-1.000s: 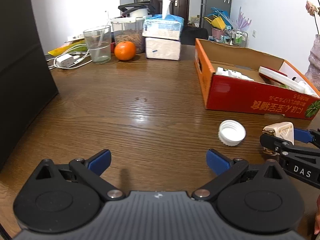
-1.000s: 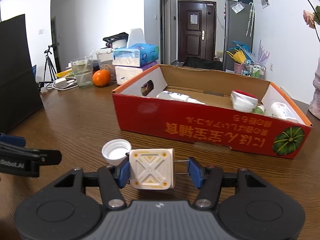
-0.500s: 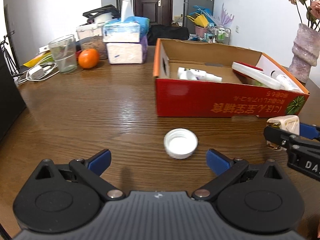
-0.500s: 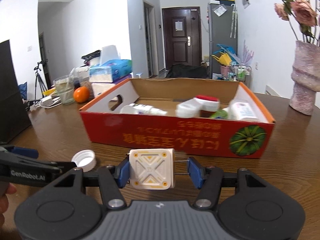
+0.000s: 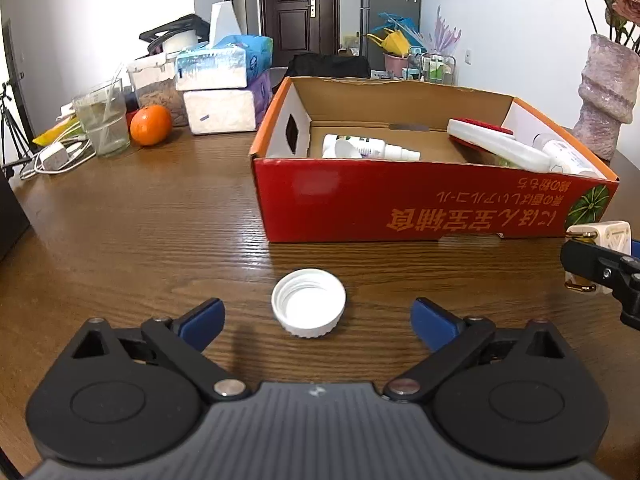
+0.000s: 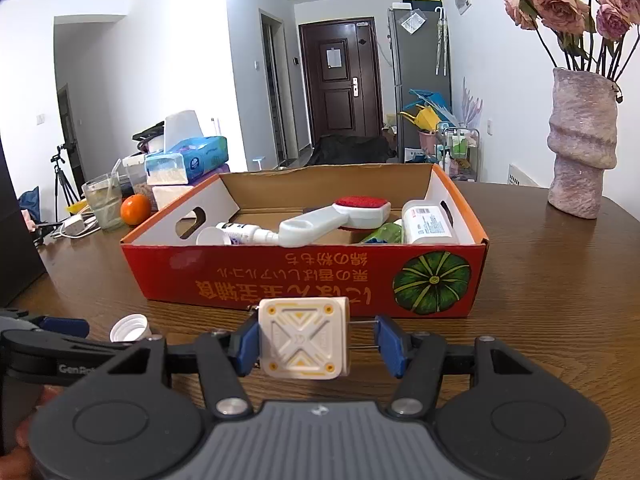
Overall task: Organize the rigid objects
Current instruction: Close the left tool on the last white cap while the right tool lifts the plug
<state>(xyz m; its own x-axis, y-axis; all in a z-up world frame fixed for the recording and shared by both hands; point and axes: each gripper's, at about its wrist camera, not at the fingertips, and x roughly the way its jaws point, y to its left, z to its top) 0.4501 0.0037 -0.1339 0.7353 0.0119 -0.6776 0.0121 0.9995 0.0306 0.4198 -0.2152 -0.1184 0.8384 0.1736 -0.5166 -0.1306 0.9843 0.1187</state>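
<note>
**Inspector:** State what your right gripper [image 6: 316, 338] held.

**Technician:** Your right gripper was closed partway on the cream-white square plastic charger block with yellow dots at its corners [image 6: 304, 338]. One blue pad pressed its left face; on the other side, two thin metal prongs ran from the block to the second pad. You held it above the brown wood-grain table [image 6: 560, 300], just in front of the red and orange cardboard box with a green pumpkin print [image 6: 320, 276].

**Inspector:** And your left gripper [image 5: 316, 320]?

**Technician:** Its jaws stood wide apart and held nothing. The white ribbed plastic screw cap [image 5: 308, 303] lay open side up on the table, just ahead of the two blue fingertips [image 5: 206, 316] and roughly centred between them, touching neither.

**Inspector:** What did you see in the box?

**Technician:** A white spray bottle [image 6: 244, 234], a white brush with a red pad [image 6: 340, 218], a white labelled bottle [image 6: 428, 222] and a green item I could not identify.
</note>
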